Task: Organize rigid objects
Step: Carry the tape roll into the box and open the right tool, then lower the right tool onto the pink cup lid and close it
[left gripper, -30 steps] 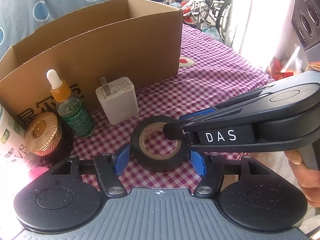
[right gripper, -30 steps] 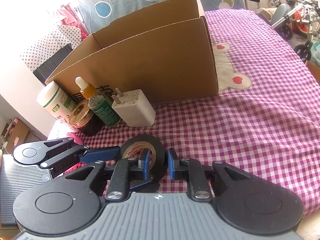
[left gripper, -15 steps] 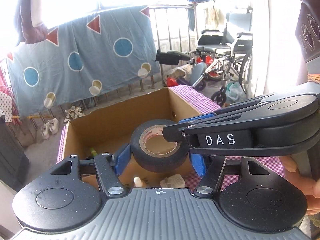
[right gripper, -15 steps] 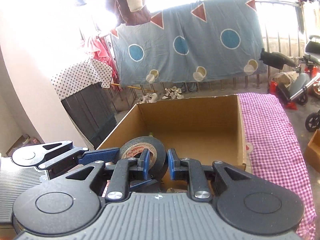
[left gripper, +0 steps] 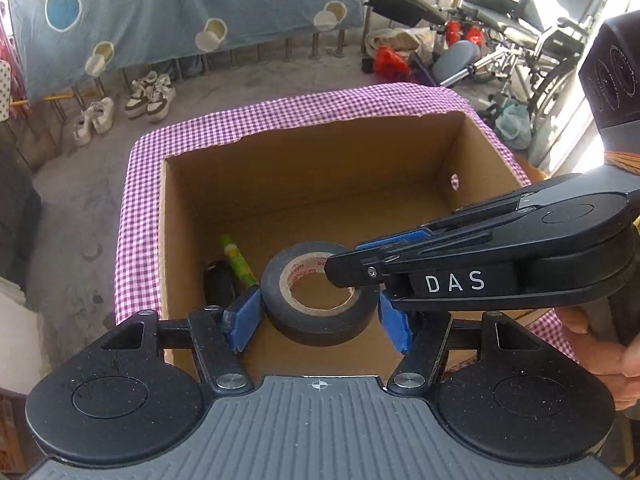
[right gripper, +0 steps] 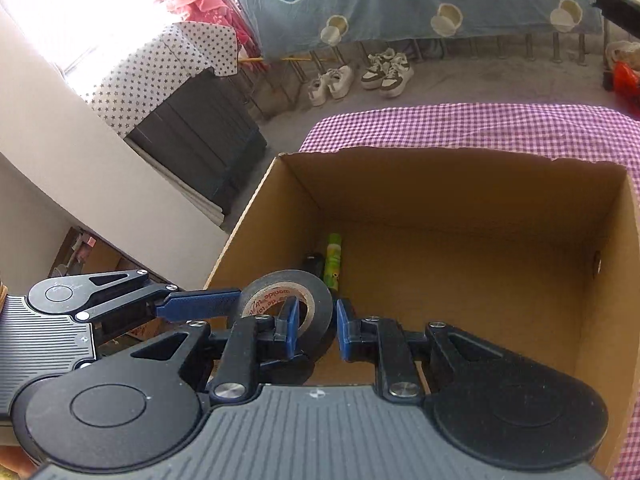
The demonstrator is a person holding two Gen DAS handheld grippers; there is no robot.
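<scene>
A roll of black tape (left gripper: 320, 300) hangs above the open cardboard box (left gripper: 304, 184), clamped across its width between the blue pads of the left gripper (left gripper: 320, 316) — the right gripper (left gripper: 348, 268) pinches its rim from the right. Inside, by the box's left wall, lie a green tube (left gripper: 238, 260) and a dark object (left gripper: 218, 286).

The tape roll (left gripper: 320, 300) was black with a tan core printed in red; the box (left gripper: 312, 168) was plain brown cardboard; the tablecloth (left gripper: 192, 128) was purple-and-white gingham; a tube (left gripper: 237, 258) inside was green; the hanging sheet (left gripper: 180, 4) was blue with darker, white-ringed circles.
</scene>
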